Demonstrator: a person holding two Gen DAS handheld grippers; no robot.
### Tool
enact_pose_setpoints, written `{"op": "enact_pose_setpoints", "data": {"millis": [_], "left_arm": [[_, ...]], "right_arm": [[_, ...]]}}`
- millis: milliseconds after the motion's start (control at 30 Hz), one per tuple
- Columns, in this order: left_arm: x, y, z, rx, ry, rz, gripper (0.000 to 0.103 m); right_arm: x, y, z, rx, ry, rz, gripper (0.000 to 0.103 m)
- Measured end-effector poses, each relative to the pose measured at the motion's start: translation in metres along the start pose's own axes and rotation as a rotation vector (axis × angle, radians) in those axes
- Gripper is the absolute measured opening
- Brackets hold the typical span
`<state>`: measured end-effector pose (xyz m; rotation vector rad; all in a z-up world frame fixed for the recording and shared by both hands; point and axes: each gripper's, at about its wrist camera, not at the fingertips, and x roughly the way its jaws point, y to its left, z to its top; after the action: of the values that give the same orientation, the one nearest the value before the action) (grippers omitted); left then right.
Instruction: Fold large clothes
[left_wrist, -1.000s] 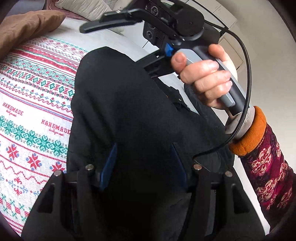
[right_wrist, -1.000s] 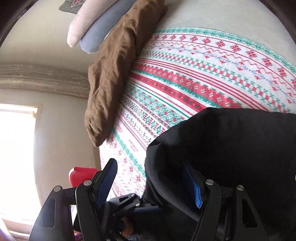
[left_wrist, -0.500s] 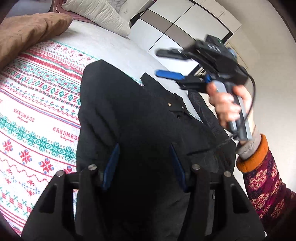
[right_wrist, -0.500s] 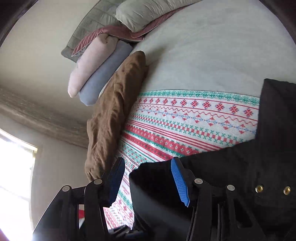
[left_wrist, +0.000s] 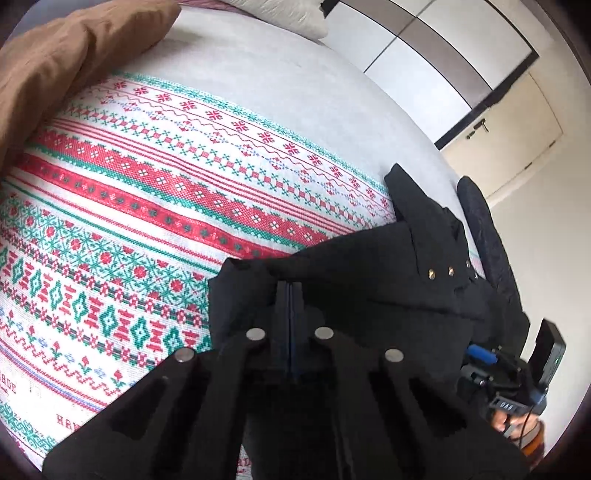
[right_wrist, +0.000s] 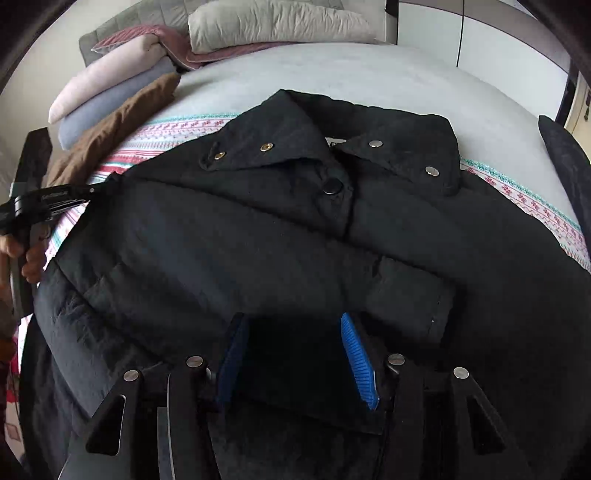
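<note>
A black padded jacket (right_wrist: 258, 236) with snap buttons lies on the patterned blanket (left_wrist: 147, 192), collar toward the pillows; one sleeve is folded across its front. My left gripper (left_wrist: 290, 291) is shut on the jacket's left shoulder edge (left_wrist: 251, 280). It also shows in the right wrist view (right_wrist: 70, 194) at the jacket's left side. My right gripper (right_wrist: 295, 343) is open, its blue pads (right_wrist: 356, 358) on either side of the jacket's lower front fabric. It also shows in the left wrist view (left_wrist: 484, 354) at the lower right.
A brown cushion (right_wrist: 118, 122) lies at the blanket's left edge. Pillows and folded bedding (right_wrist: 155, 55) are stacked at the head of the bed. Another dark garment (right_wrist: 565, 155) lies at the bed's right edge. Wardrobe doors (left_wrist: 461, 62) stand beyond the bed.
My left gripper has closed on the jacket's shoulder edge. My right gripper has swung away from the left side down to the jacket's lower front, staying open.
</note>
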<state>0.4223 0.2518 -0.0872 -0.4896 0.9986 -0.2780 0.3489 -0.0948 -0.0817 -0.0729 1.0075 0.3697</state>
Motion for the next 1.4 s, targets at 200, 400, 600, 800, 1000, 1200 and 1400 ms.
{"op": "enact_pose_setpoints", "data": {"millis": [200,400,600,800,1000,1200,1400], "left_arm": [[-0.073,-0.022,-0.025,-0.017,-0.098,0.044,0.074],[-0.131,-0.059,-0.063,0.049,-0.143,0.19,0.077],[-0.161,-0.104,-0.123,0.135,-0.137,0.262,0.084],[-0.162,-0.134,-0.175,0.116,-0.03,0.222,0.085],[-0.158,-0.164,-0.203,0.111,-0.067,0.243,0.1],[-0.124,-0.174,-0.217,0.074,-0.07,0.196,0.1],[-0.099,-0.173,-0.231,0.053,-0.147,0.099,0.1]], "right_arm": [[-0.047,-0.017,-0.008,0.051,0.013,0.05,0.055],[-0.111,-0.04,-0.044,0.11,-0.036,-0.031,0.07],[-0.176,-0.086,-0.101,0.23,-0.086,-0.119,0.078],[-0.213,-0.15,-0.161,0.43,-0.089,-0.17,0.078],[-0.226,-0.228,-0.22,0.681,-0.085,-0.212,0.079],[-0.222,-0.294,-0.256,0.89,-0.102,-0.271,0.079],[-0.21,-0.336,-0.277,1.056,-0.186,-0.149,0.079]]}}
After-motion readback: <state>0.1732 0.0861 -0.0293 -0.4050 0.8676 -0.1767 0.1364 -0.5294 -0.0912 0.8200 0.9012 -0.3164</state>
